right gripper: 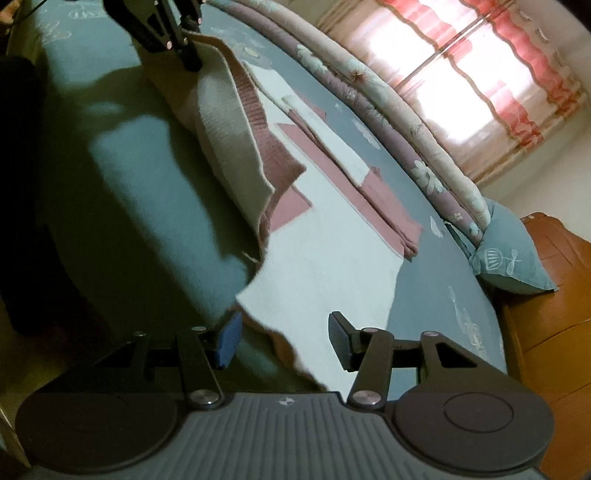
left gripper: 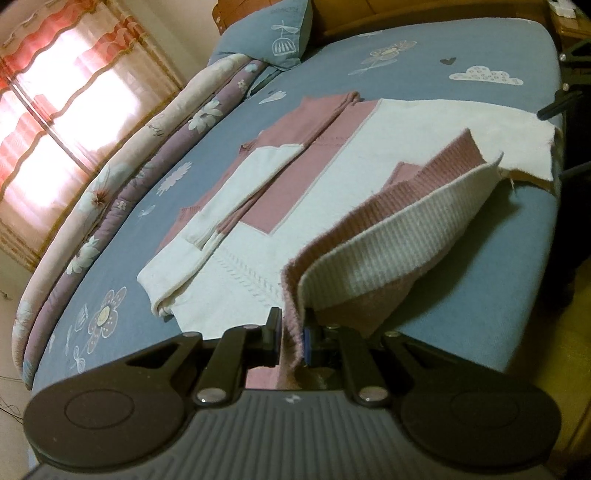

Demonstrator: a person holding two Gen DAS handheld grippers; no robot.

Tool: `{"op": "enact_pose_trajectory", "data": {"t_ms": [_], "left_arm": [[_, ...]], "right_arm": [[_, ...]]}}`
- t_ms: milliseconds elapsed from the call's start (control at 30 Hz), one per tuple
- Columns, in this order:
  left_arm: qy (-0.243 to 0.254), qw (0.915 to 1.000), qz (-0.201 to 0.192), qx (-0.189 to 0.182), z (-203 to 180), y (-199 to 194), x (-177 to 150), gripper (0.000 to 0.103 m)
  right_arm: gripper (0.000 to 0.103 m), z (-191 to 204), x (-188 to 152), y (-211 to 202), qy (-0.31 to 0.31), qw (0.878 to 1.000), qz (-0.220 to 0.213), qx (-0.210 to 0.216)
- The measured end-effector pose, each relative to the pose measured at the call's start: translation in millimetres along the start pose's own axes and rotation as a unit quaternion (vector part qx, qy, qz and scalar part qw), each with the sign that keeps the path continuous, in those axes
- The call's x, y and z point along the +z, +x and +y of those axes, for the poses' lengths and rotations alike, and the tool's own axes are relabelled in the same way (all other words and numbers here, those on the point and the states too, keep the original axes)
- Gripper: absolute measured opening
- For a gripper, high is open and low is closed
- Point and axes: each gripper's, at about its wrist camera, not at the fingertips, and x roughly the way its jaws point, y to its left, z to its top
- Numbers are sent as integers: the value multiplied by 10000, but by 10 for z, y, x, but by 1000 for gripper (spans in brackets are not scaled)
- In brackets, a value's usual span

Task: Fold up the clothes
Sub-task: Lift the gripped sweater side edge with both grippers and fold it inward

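Note:
A pink and white knit sweater (left gripper: 332, 177) lies spread on the blue bed sheet (left gripper: 424, 74), one sleeve folded across its body. My left gripper (left gripper: 291, 325) is shut on the ribbed hem (left gripper: 388, 236) and holds that edge lifted off the bed. The right wrist view shows the same grip at the top, where the left gripper (right gripper: 192, 62) pinches the raised hem (right gripper: 221, 110). My right gripper (right gripper: 284, 339) stands open, and the white corner of the sweater (right gripper: 332, 266) runs between its fingers without being pressed. Its dark fingers (left gripper: 550, 109) show at the sweater's far white corner.
A rolled floral quilt (left gripper: 147, 147) runs along the bed's far side, with a blue pillow (left gripper: 273, 33) against the wooden headboard (right gripper: 546, 295). A curtained window (left gripper: 55, 110) glows behind. The bed edge (left gripper: 546, 229) drops to the floor close to the lifted hem.

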Motion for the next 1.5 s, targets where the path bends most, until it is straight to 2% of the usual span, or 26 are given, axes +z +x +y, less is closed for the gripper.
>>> {"op": "enact_pose_trajectory", "data": {"t_ms": [267, 433, 567, 633, 733, 900, 1000, 1133, 1200, 1300, 1367, 1400, 1500], "left_arm": [[-43, 10000, -5, -47, 37, -18, -1, 11], [-36, 10000, -1, -67, 53, -11, 3, 11], [-59, 10000, -16, -70, 55, -13, 5, 11], [-77, 9999, -23, -84, 56, -11, -3, 11], [-91, 9999, -38, -105, 56, -16, -20, 12], [-91, 9999, -16, -135, 49, -1, -34, 13], [-88, 9999, -14, -137, 42, -7, -35, 13], [-63, 9999, -16, -127, 33, -12, -43, 13], [-53, 9999, -8, -130, 28, -11, -47, 13], [-29, 9999, 6, -126, 15, -17, -55, 13], [7, 9999, 13, -114, -6, -34, -69, 11], [60, 9999, 14, -88, -27, -47, -80, 10], [377, 9993, 0, 85, -131, -95, -118, 9]], "right_arm": [[58, 109, 7, 205, -452, 9978, 367, -304], [65, 171, 44, 222, -1050, 9931, 264, -444], [65, 163, 64, 263, -1560, 9841, 240, -813], [65, 164, 45, 277, -1739, 9814, 267, -765], [65, 191, -10, 266, -1841, 9806, 225, -639], [65, 207, 68, 260, -1610, 9853, 165, -555], [65, 281, 6, 267, -1993, 9769, 114, -759], [64, 241, -59, 328, -2034, 9738, 237, -987], [60, 263, -54, 323, -1938, 9764, 157, -935], [41, 293, -53, 330, -1853, 9795, 123, -776], [12, 309, -59, 343, -1833, 9810, 175, -609], [8, 312, -64, 337, -1796, 9821, 209, -536], [7, 279, -58, 279, -1703, 9840, 172, -490]]}}
